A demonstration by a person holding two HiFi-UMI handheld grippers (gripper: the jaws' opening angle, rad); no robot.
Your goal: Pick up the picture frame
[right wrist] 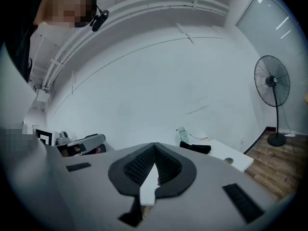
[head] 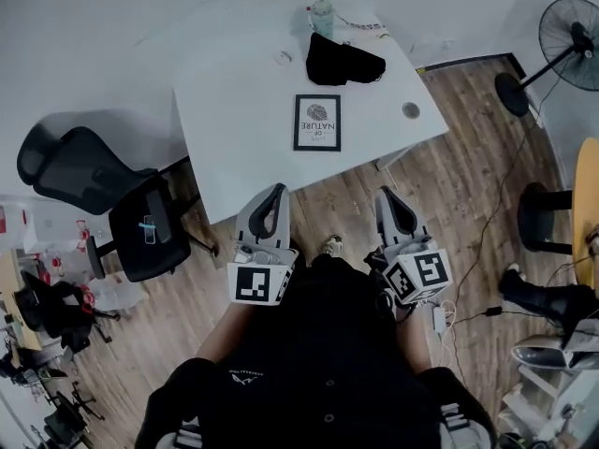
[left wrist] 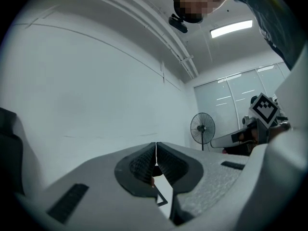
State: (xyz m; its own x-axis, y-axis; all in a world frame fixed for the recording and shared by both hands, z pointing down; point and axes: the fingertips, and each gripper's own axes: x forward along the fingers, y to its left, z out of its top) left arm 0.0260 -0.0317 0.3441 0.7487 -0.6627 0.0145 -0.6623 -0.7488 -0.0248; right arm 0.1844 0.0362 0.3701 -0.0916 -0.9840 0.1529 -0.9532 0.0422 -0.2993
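The picture frame point(head: 317, 123), black-edged with a white mat and a small print, lies flat in the middle of the white table point(head: 234, 120). Both grippers hover in front of the table's near edge, over the wooden floor and short of the frame. My left gripper point(head: 274, 191) is shut with nothing between its jaws, which also meet tip to tip in the left gripper view point(left wrist: 156, 144). My right gripper point(head: 384, 193) is likewise shut and empty, its jaws closed in the right gripper view point(right wrist: 155, 145).
Behind the frame lie a black cloth point(head: 342, 62) and a pale bottle point(head: 322, 15); both show again on the table point(right wrist: 240, 160) in the right gripper view. A black office chair point(head: 112, 199) stands left of the table. A standing fan point(head: 571, 31) is at the right.
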